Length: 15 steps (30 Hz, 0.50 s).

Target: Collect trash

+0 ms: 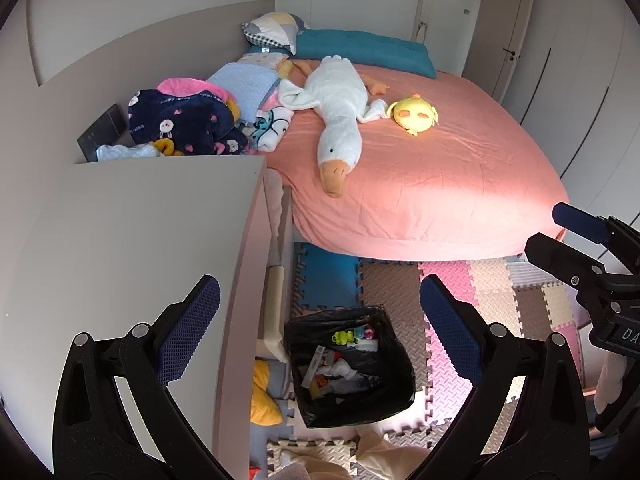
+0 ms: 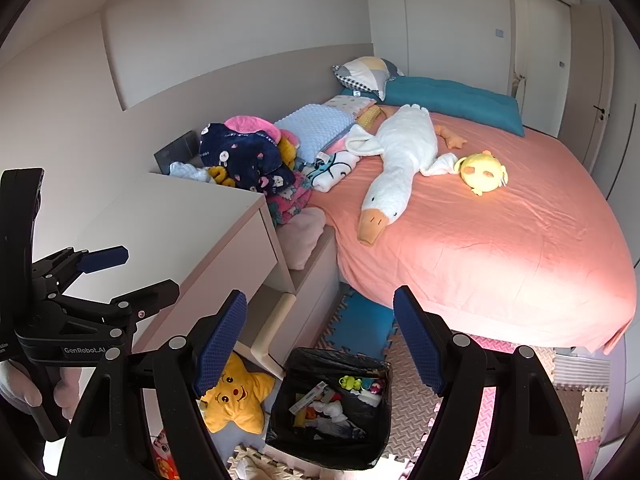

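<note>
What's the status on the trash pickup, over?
Left tongs open, empty. Right tongs open, empty. Trash bin on floor by bed, black liner, already holding scraps. Nothing blocking the bin.

Two grippers show, the left gripper (image 1: 320,304) and the right gripper (image 2: 320,330), each with two blue-padded fingers spread apart and nothing between them. On the bed (image 2: 500,248) lie two plush toys, one long white goose (image 2: 400,160) and one round yellow chick (image 2: 482,174) just beside it, along with two pillows at the head, one patterned pillow (image 2: 366,72) and one teal bolster (image 2: 452,100). On the floor at the foot of the bed stands one black-lined trash bin (image 2: 332,408), with one yellow star cushion (image 2: 234,398) just beside it and one table (image 2: 180,216) behind that.
</note>
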### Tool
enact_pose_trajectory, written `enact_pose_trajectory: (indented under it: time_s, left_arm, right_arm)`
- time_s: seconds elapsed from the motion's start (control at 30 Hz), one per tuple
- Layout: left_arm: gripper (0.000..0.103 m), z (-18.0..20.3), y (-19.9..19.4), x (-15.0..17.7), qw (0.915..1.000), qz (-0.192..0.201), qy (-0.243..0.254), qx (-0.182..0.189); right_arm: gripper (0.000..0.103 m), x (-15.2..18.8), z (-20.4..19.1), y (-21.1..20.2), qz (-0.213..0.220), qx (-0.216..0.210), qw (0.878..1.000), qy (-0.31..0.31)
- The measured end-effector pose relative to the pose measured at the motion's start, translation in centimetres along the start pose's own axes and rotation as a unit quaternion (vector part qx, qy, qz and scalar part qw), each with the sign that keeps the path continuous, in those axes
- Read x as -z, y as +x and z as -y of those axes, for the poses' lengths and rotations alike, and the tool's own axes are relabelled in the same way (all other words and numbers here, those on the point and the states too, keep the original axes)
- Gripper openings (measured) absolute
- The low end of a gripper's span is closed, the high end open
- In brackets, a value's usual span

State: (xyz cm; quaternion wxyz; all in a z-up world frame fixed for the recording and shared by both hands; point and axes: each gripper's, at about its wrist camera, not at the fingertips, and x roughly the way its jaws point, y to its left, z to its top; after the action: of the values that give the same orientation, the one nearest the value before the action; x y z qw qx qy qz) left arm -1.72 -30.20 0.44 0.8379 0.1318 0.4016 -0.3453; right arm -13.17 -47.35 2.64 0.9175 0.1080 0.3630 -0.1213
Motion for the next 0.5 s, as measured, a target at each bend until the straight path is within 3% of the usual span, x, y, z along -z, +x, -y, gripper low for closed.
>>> enact_pose_trajectory:
  time_s: [0.5]
  left_arm:
    - [0.097, 0.1, -0.01, -0.21, 1.0, 0.002, 0.0, 0.001]
  right_arm:
    - [0.076, 0.05, -0.06, 0.04, 0.0, 0.0, 1.0, -0.001]
